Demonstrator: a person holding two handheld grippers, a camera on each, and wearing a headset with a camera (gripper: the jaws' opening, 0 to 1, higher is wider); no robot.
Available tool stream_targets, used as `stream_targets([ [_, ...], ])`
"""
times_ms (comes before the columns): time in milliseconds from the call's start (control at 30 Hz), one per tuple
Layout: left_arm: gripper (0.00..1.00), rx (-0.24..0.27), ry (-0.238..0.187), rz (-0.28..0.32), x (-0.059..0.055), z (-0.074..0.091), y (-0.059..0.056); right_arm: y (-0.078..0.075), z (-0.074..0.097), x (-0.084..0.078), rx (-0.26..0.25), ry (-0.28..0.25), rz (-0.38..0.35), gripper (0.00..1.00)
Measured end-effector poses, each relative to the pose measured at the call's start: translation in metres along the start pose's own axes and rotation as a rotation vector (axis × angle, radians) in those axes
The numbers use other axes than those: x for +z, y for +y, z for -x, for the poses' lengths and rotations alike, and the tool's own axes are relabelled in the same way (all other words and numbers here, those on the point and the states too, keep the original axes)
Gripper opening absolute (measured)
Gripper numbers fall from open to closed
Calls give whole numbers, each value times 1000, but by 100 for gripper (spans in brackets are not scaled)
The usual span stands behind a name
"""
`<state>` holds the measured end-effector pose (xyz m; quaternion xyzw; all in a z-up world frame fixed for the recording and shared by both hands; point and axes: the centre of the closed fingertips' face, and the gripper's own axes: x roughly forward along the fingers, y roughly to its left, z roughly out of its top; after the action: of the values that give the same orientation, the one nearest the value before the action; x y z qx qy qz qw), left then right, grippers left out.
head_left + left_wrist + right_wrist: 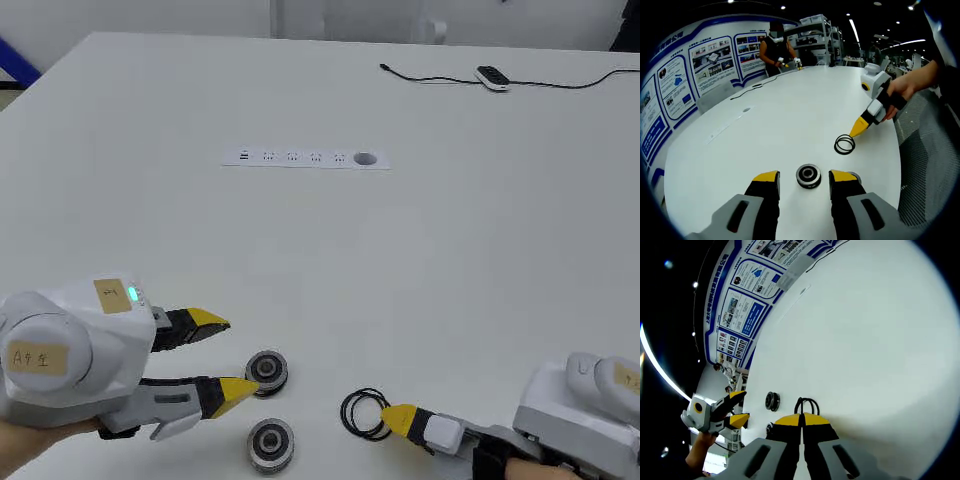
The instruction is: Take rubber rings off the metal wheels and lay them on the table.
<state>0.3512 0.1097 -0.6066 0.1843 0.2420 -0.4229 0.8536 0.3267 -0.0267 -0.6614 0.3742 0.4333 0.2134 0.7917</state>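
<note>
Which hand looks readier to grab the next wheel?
Left. The left gripper has open jaws, with a metal wheel just ahead between them. The right gripper is shut, its tip at the rubber rings on the table.

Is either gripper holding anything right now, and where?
Left gripper: open, holding nothing. Right gripper: jaws shut at the edge of the rubber rings; whether it pinches them cannot be told.

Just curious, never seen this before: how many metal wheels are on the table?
2. One wheel lies just ahead of the left gripper; the other wheel is nearer the person, left of the rings. None looks hidden.
</note>
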Motion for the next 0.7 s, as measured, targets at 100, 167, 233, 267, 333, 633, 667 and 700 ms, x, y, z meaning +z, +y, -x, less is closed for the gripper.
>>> stream_targets([
  [100, 41, 1, 2, 0, -1, 0, 0, -1, 0, -1, -7, 0, -1, 2],
  [167, 41, 1, 2, 1, -1, 1, 0, -2, 0, -1, -14, 0, 4, 2],
  [233, 41, 2, 2, 1, -1, 1, 0, -3, 1, 0, -20, -2, 10, 4],
  [267, 40, 2, 3, 1, -1, 1, 0, -4, 1, 0, -26, -4, 11, 4],
  [333, 40, 0, 3, 2, -1, 1, -1, -5, 1, 0, -28, -3, 13, 4],
  [633, 40, -2, -1, -1, 0, 0, 0, -5, 5, 5, -39, -23, 18, 7],
  [667, 40, -2, -1, -1, 0, 0, 0, -5, 6, 7, -37, -30, 16, 7],
  [700, 40, -2, -1, -1, 1, 0, 0, -5, 7, 9, -37, -33, 16, 7],
])
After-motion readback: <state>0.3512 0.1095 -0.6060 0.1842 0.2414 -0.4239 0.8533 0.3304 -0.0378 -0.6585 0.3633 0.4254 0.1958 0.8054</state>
